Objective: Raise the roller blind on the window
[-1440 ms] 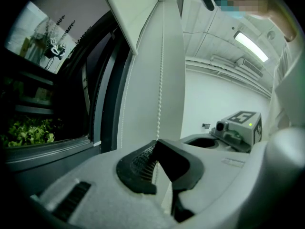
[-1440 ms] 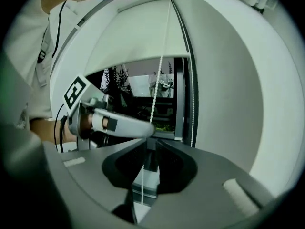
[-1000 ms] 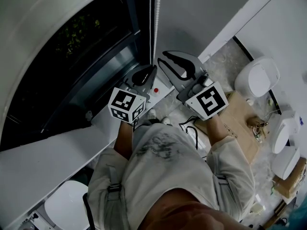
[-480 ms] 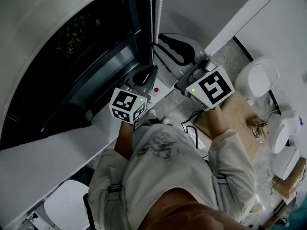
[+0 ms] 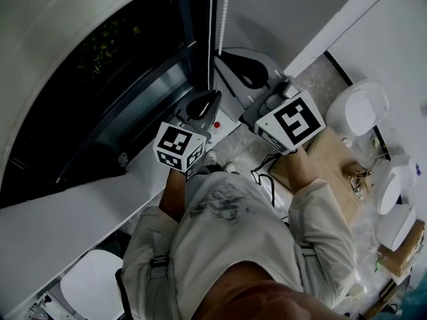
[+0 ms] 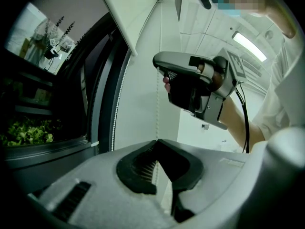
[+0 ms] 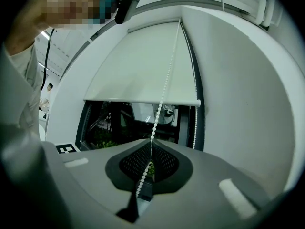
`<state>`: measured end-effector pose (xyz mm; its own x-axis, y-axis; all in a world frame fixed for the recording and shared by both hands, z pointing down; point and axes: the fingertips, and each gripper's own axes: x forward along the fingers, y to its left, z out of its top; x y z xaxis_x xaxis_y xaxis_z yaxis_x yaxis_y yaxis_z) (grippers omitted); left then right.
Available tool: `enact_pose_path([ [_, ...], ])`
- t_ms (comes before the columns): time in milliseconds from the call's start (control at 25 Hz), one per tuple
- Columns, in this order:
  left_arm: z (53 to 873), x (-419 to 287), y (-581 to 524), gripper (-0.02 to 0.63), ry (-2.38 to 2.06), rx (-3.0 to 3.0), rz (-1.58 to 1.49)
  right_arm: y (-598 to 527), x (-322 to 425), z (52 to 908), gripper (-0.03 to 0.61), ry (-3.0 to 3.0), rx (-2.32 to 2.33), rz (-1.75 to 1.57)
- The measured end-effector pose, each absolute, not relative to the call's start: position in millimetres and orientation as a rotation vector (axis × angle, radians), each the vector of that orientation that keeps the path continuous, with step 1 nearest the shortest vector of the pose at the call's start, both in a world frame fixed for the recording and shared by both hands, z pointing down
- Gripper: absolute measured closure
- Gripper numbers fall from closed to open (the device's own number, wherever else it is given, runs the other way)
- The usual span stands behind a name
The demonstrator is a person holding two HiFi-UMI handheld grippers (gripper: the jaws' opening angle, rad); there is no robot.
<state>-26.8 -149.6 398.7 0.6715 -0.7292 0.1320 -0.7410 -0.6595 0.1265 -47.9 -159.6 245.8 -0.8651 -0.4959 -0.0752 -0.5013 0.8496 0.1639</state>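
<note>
So the right gripper (image 7: 151, 143) has its jaws pinched tight on the bead chain (image 7: 164, 87), and the left gripper (image 6: 156, 143) is clamped on the chain too, lower down. Two grippers, two chain strands: the other strand (image 7: 195, 123) hangs by the window (image 7: 128, 123) frame. One blind (image 7: 143, 66), covering the window's upper part.

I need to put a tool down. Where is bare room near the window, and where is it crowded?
Bare: the white sill left of the left gripper, under the window. Crowded: round the bead chain, which both grippers hold, and the floor beyond the right gripper, with cardboard and white domes.
</note>
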Motion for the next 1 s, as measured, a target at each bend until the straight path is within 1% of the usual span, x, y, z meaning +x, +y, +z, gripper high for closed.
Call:
enact_pose_path([
  [200,403,-25,-152,0.603,-1.216,2.714,0.108,-159,-45,250,0.569,2.970,-0.831,0.262],
  [480,434,-23,-150,0.603,-1.217,2.663,0.155,-159,-43,280,0.568,3.002,-0.849,0.209],
  [1000,475,-19,-151,0.603,-1.218,2.611,0.221,-156,-41,318,0.569,3.033,-0.892,0.232],
])
